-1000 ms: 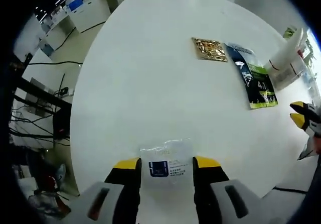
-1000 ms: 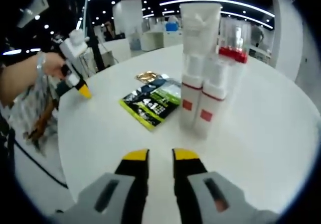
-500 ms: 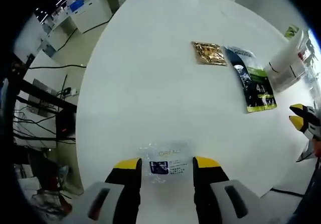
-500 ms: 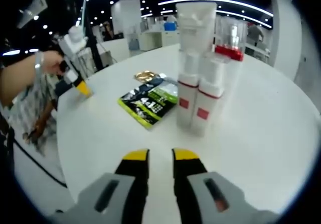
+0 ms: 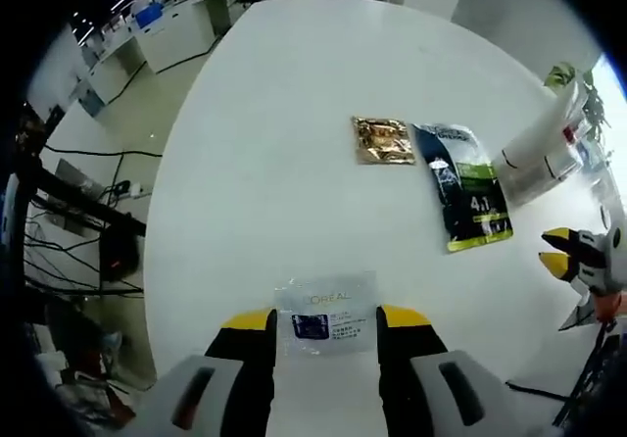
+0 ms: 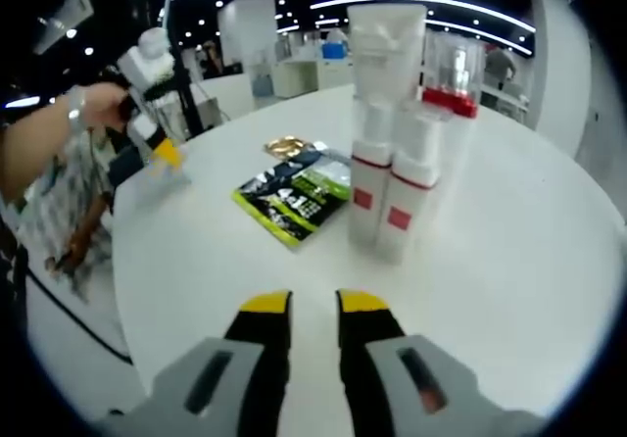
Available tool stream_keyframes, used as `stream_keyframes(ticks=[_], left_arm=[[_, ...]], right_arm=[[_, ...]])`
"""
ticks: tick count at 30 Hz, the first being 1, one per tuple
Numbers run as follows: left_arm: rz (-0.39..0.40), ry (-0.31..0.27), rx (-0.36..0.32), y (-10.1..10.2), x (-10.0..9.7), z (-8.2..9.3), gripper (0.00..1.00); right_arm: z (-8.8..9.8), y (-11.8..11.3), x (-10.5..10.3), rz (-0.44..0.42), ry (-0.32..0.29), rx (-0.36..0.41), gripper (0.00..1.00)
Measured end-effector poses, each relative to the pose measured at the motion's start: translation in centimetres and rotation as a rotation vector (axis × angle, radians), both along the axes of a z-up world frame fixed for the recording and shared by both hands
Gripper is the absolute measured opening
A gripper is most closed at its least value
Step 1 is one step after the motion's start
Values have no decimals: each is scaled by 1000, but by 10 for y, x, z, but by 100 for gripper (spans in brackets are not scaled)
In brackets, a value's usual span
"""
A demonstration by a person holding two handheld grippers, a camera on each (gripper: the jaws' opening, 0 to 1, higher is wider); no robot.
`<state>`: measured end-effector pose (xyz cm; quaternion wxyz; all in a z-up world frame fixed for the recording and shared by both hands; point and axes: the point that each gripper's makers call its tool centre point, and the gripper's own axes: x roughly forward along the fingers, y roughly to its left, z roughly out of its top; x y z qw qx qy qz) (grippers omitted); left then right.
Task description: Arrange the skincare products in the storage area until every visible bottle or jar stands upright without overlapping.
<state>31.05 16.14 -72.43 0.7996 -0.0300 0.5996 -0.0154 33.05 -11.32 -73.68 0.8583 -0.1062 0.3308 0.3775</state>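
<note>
A: Which step are we doing now?

B: We are carrying one item toward the group, in our judgement. In the left gripper view, the left gripper (image 5: 326, 321) is holding a clear sachet (image 5: 326, 312) with a blue label between its jaws, above the near edge of the white worktop (image 5: 274, 182). Further away a gold sachet (image 5: 383, 140) and a dark green pouch (image 5: 462, 198) are lying flat, just beside each other. Beyond them the white bottles (image 5: 537, 143) are standing.

A: And the other hand?

B: In the right gripper view, the right gripper (image 6: 313, 305) is hovering low over the worktop with its jaws close together and nothing between them. We are seeing there what the left gripper view is hiding: two white bottles with red bands (image 6: 384, 187) standing upright and touching, a tall white tube (image 6: 385, 50) and a clear bottle with a red collar (image 6: 453, 70) behind them.

A: What does the next move need?

B: We think the sachet needs a free spot near the bottles, not overlapping the pouch.
</note>
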Motion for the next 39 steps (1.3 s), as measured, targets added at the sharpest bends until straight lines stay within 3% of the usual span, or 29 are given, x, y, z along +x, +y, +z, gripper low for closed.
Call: stream_keyframes(ticks=[4,18,39], left_arm=[[0,-27,-51,-15,14,6,41],[-22,-73,-100,-51,43,8,41],[-23,-53,-109,-62,54,-3,41]], right_arm=[[0,-1,-1,-2,4,0,16],[0,-8,2,-32,8,5,16],[1,-11,2,-58,19,16,16]])
